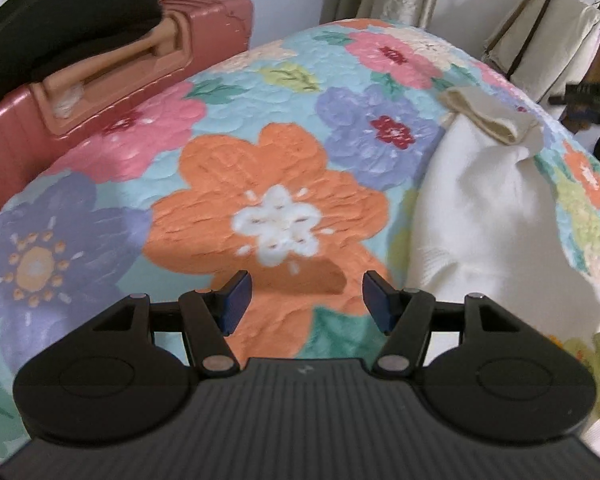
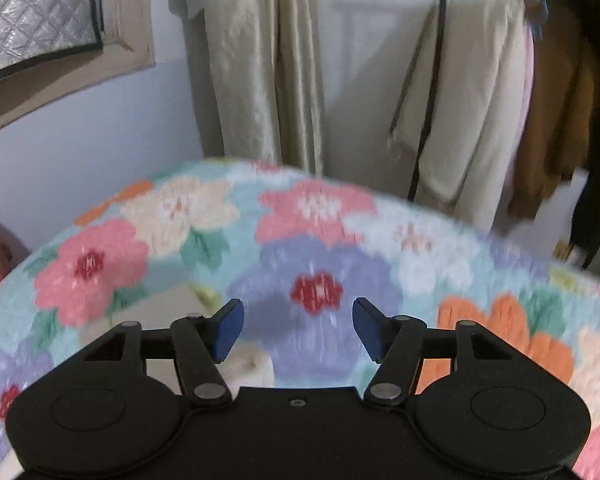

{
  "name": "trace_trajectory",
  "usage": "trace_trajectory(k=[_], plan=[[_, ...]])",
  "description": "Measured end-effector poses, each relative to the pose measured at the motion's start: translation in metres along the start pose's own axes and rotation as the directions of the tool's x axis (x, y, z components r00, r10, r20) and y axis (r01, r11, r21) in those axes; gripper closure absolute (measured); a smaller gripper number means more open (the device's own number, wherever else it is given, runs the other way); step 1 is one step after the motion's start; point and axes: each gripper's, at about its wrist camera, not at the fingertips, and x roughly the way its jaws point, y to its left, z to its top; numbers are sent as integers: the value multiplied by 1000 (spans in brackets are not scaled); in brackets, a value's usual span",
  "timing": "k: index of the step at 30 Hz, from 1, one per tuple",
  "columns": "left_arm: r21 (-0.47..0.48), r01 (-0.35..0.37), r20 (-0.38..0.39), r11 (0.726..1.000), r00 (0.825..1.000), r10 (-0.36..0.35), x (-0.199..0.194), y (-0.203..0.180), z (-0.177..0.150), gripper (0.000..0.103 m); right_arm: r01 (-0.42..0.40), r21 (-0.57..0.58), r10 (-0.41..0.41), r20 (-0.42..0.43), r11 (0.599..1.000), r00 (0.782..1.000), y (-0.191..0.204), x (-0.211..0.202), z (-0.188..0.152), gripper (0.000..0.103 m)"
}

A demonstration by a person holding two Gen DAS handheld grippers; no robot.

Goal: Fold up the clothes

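A cream white garment (image 1: 484, 216) with a beige ribbed cuff (image 1: 480, 116) lies crumpled on the floral bedspread (image 1: 284, 184), to the right of my left gripper (image 1: 306, 300). The left gripper is open and empty, hovering over an orange flower. My right gripper (image 2: 298, 328) is open and empty above the bedspread (image 2: 308, 248); a bit of the cream garment (image 2: 248, 364) shows just under its left finger. The right wrist view is blurred.
A pink suitcase (image 1: 204, 32) with black folded clothes (image 1: 72, 8) on top stands at the bed's left. Curtains (image 2: 260, 60) hang behind the bed. A clothes rack with hanging garments (image 2: 480, 100) stands at the right.
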Motion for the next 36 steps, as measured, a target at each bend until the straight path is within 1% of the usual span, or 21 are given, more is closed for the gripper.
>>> trace_trajectory(k=[3,5,6,8,10,11,12,13,14,16,17,18,20,21,22,23,24,25,28,33,36], plan=[[-5,22,-2,1000,1000,-22,3,-13,3,42,-159,96,166,-66,983,984,-5,11,-12,37],[12,36,-5,999,999,-36,3,-23,1,41,-234,134,254,-154,963,955,2,20,-22,37],[19,37,-3,999,999,-37,2,-27,-1,41,-247,143,273,-206,958,940,8,25,-27,37],[30,36,-2,999,999,-36,0,-33,-4,39,-234,115,255,-239,965,937,24,31,-37,37],[25,37,0,999,999,-37,0,-35,-7,39,-212,74,223,-223,975,949,38,36,-41,30],[16,38,-2,999,999,-38,0,-35,-8,39,-208,54,215,-203,977,955,43,39,-41,29],[7,37,-5,999,999,-37,1,-34,-10,39,-205,25,206,-178,978,962,48,40,-40,47],[-2,37,-9,999,999,-37,2,-34,-12,39,-210,-25,204,-148,977,968,54,41,-37,97],[-12,32,-10,999,999,-32,2,-32,-14,39,-216,-92,205,-116,972,972,63,39,-33,96],[-27,30,-13,999,999,-30,0,-29,-19,39,-197,-203,204,15,959,979,77,24,-20,97],[-32,24,-15,999,1000,-25,-3,-28,-21,39,-195,-241,221,84,951,972,81,14,-15,98],[-33,18,-14,999,1000,-18,-5,-28,-23,39,-185,-263,222,118,947,968,84,9,-10,98],[-25,2,-18,1000,1000,-2,-8,-29,-25,39,-110,-281,136,72,953,988,89,17,-4,91],[-17,-9,-20,1000,1000,8,-9,-30,-26,39,-59,-283,71,31,957,997,90,22,-4,76],[-9,-19,-21,1000,1000,19,-9,-32,-26,39,-17,-282,24,20,959,1000,89,21,-6,64],[1,-29,-22,1000,999,29,-10,-35,-26,39,-3,-275,12,34,962,999,87,16,-10,58],[13,-34,-18,999,999,34,-12,-38,-26,39,-9,-264,22,43,965,999,84,10,-14,44],[23,-36,-13,999,999,37,-14,-41,-26,39,-20,-248,32,43,969,999,78,3,-16,40],[53,-32,-5,998,999,32,-23,-53,-30,39,-61,-214,66,16,975,998,62,-20,-25,40],[102,-6,-14,995,1000,7,-45,-82,-43,31,-120,-168,116,-34,978,993,50,-72,-44,39],[120,19,-29,993,999,-16,-66,-97,-54,26,-127,-200,119,-52,972,992,52,-111,-65,38]])
